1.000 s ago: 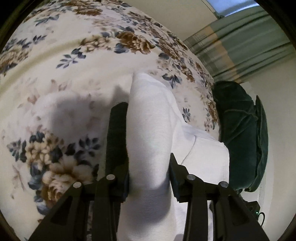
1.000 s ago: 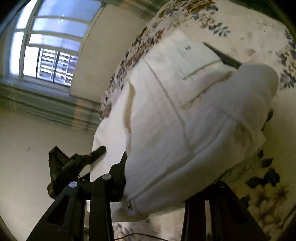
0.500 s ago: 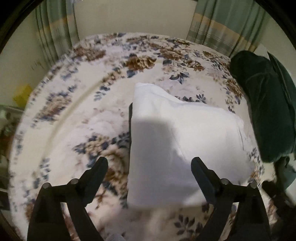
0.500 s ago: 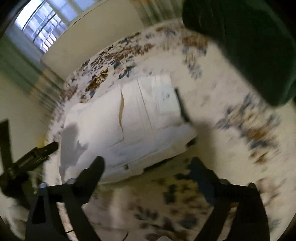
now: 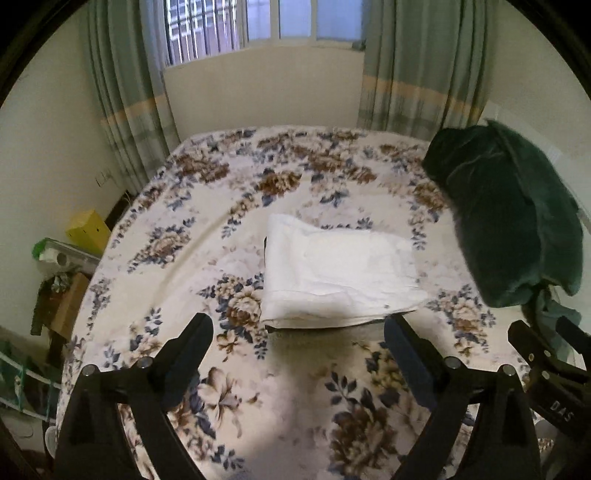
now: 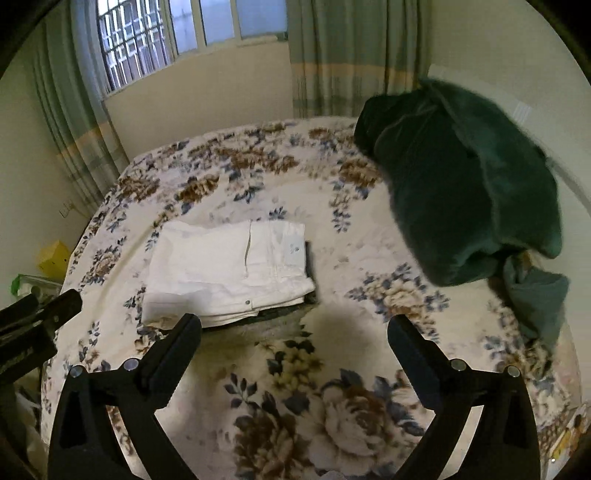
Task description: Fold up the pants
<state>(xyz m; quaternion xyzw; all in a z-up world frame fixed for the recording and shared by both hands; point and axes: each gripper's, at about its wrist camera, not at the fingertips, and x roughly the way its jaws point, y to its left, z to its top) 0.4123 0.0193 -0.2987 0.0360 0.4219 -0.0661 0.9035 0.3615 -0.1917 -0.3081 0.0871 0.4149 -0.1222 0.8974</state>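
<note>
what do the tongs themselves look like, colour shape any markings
Both are matte black. The left tongs and right tongs each have two flat tapered fingers on angular, cut-out brackets with small silver screw heads. In the left wrist view the right tongs show pale lettering that looks like "DAS". No cables or sleeves visible.

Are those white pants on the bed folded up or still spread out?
Folded. The white pants lie as a compact layered rectangle on the floral bedspread, with stacked edges showing at the near side.

Both wrist views high over the bed (image 5: 177, 258), facing the window (image 6: 184, 33); shared: folded pants (image 5: 332, 280).
</note>
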